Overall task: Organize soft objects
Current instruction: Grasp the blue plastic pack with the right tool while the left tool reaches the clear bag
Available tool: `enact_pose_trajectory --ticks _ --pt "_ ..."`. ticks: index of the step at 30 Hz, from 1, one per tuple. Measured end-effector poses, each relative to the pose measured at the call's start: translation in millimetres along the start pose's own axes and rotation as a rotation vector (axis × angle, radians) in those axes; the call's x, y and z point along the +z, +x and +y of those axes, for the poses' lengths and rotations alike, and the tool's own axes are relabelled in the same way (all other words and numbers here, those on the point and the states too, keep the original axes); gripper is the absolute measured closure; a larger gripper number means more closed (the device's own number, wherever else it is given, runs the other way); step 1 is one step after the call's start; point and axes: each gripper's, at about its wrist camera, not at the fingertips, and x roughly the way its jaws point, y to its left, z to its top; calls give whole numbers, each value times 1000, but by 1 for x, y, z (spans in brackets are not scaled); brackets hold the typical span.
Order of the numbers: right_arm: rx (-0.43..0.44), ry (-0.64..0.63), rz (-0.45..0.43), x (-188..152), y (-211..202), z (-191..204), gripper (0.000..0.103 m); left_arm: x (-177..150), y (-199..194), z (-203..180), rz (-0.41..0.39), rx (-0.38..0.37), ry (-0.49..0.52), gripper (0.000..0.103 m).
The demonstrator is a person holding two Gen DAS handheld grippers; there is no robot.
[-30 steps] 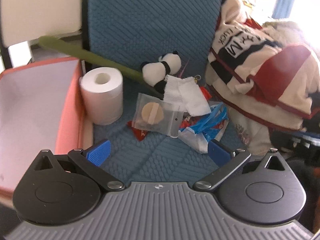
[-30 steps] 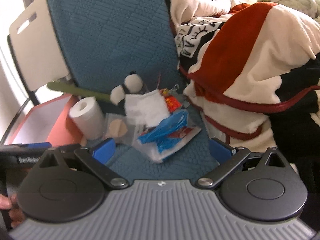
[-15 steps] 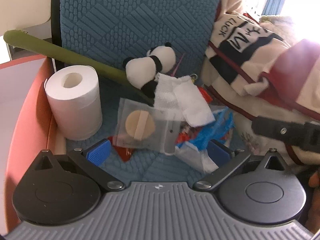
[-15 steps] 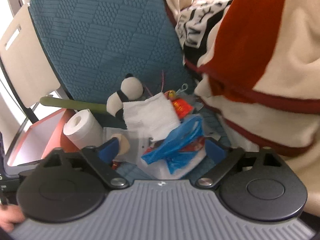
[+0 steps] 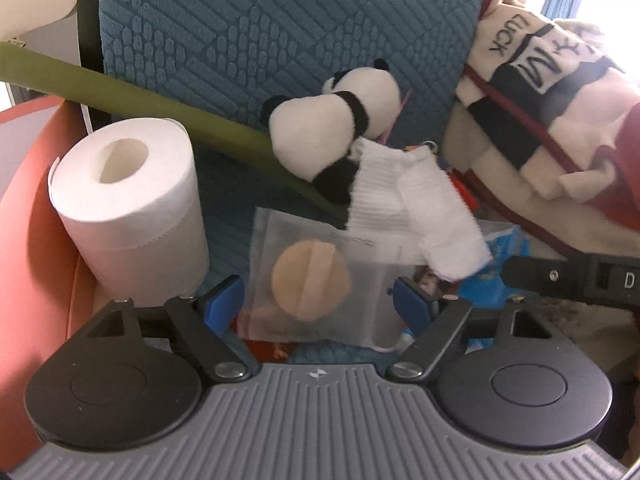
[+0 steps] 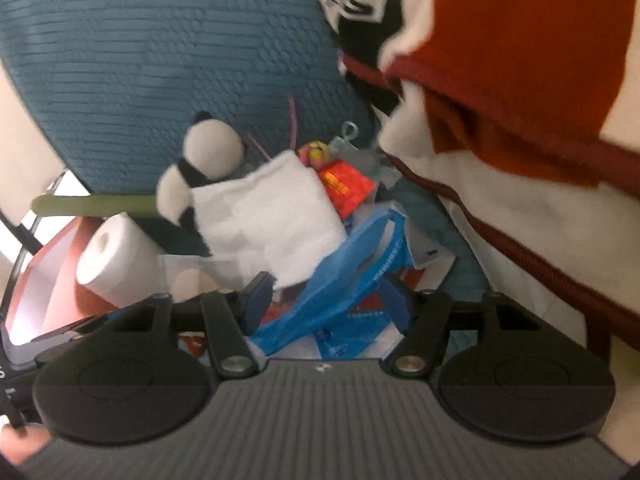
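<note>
Teal quilted fabric seat cushion (image 5: 280, 40) as ground, upright back and flat base carrying the clutter. At right, heaped cream, red and black fleece blanket (image 5: 540, 92), lettered, overhanging the pile; in the right wrist view, blurred, filling the upper right (image 6: 520, 120). At left, coral-red open bin (image 5: 28, 208), rim touching the white toilet-paper roll (image 5: 128, 204), upright, hollow core up. Behind the roll, long olive-green stem (image 5: 140, 100), slanting down to the black-and-white plush panda (image 5: 332, 128), lying on the stem's end. Against the panda's lower side, folded white ribbed cloth (image 5: 412, 200), draped over the pile's middle. Below the cloth, clear plastic pouch with round beige sponge puff (image 5: 312, 280) inside, lying flat between the left gripper (image 5: 316, 304) fingers. Blue fingers (image 5: 222, 304) closing, set either side of the pouch, not seen pressing it. Right of the cloth, crumpled blue plastic bag (image 6: 352, 276) atop white wrappers, rising between the right gripper (image 6: 324, 304) fingers. Fingers (image 6: 258, 300) closing, partly open, bag between them; contact with the pads too blurred to tell. Beyond the bag, small red-orange foil packet (image 6: 344, 188), just beside the cloth's far edge. At the lower left corner of the right wrist view, part of a hand (image 6: 20, 444).
</note>
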Motion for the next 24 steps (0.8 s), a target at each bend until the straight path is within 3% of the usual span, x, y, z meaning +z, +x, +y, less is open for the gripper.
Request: enact_pose_trajectory --ticks 4,14,20,24 --pt "-33 10 23 -3 12 -1 39 7 8 4 -4 29 10 18" --pt "-33 13 79 -8 36 2 49 7 33 12 38 -4 10 19" --pt "-83 -63 89 -13 44 14 71 2 40 8 58 -32 12 33" --pt "-80 -70 89 -14 42 14 81 0 37 0 50 -33 38 49"
